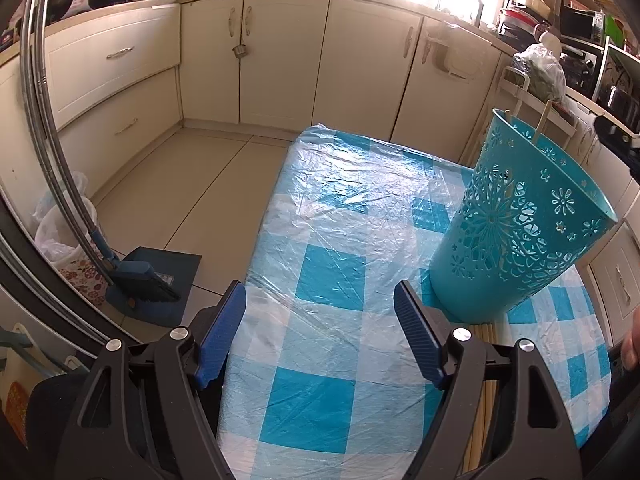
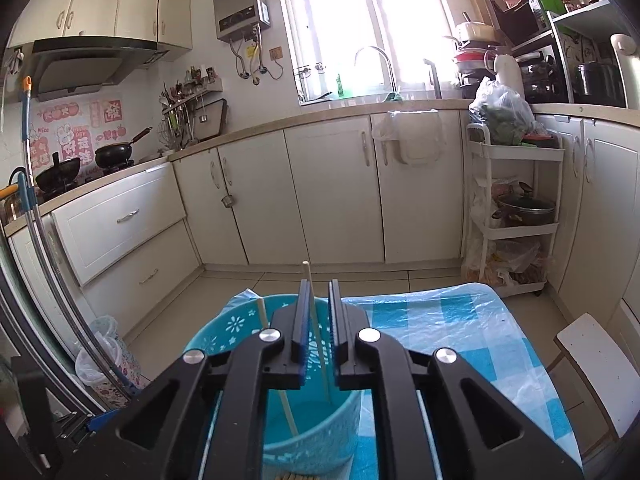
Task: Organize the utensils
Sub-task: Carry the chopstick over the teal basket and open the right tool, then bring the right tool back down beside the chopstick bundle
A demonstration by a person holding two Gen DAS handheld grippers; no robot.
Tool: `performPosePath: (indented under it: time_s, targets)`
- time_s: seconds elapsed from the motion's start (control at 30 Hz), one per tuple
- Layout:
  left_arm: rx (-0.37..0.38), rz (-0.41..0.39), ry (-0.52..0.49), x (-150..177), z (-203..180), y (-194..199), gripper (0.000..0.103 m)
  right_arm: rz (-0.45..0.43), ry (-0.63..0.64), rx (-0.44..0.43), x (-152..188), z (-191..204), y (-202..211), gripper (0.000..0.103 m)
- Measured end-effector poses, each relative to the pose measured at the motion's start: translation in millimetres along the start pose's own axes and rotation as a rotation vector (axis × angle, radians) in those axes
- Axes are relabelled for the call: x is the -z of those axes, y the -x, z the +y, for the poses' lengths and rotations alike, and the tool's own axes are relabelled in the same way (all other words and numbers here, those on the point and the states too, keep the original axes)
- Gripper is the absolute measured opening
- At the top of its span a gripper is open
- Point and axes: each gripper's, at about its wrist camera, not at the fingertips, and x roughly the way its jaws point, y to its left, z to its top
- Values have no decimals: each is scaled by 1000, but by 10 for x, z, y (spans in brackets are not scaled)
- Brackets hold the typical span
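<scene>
Dropping a chopstick (image 2: 316, 320) into the bin (image 2: 240, 328) on the tabletop (image 1: 332, 208): right hand-held gripper (image 2: 320, 320) sits above it, jaws slightly apart around the stick, grip unclear. Release only once it's upright inside. Left hand-held gripper (image 1: 320, 328) is spread, empty; more chopsticks (image 1: 486, 364) lie beside the bin.

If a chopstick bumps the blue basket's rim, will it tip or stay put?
The blue basket probably tips or slides easily: its cut-out plastic walls look thin and light, and it is narrower at the base than at the rim. The plastic sheet under it looks slick. Only two chopsticks weigh it down.
</scene>
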Motion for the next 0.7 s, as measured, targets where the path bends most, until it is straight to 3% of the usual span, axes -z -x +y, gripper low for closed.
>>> performPosePath:
  time_s: [0.1,0.37,0.53,0.7]
  targets:
    - [-4,-1,-1,2,-2,3,73,-8,-9,-5,44,-23,159,25]
    - [-11,-13,-11,26,-1,65,73,71,-23,-7,413,-39,483,33]
    - [-3,-12,-23,65,-28,117,73,264,-39,-3,983,-74,404,33]
    - [-4,-2,-37,117,-60,129,73,426,-49,-21,1316,-72,146,24]
